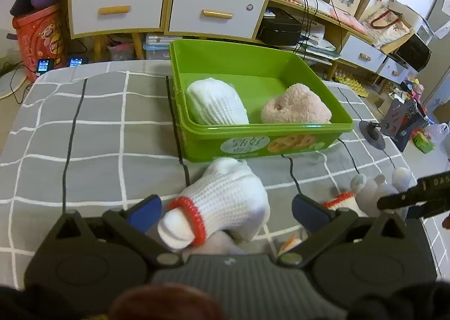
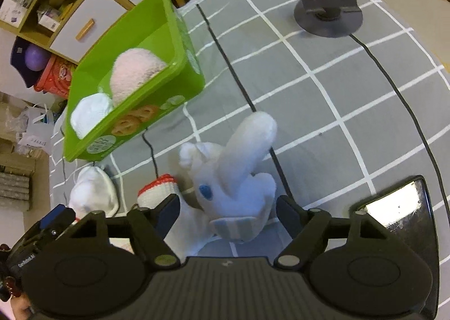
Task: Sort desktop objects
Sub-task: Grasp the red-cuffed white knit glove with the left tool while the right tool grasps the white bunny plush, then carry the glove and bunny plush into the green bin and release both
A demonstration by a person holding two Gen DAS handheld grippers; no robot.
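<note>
A green box stands on the grey checked cloth and holds a white knit glove and a pink plush. My left gripper is open around a white glove with a red cuff, which lies in front of the box. My right gripper is open around a pale blue-white plush toy. A second red-cuffed glove lies beside the toy. The green box also shows in the right wrist view. The right gripper's tip shows in the left wrist view.
A black round stand sits on the cloth at the far right; it also shows in the left wrist view. Black cables run across the cloth. A glossy black device lies by my right gripper. Drawers and clutter stand behind.
</note>
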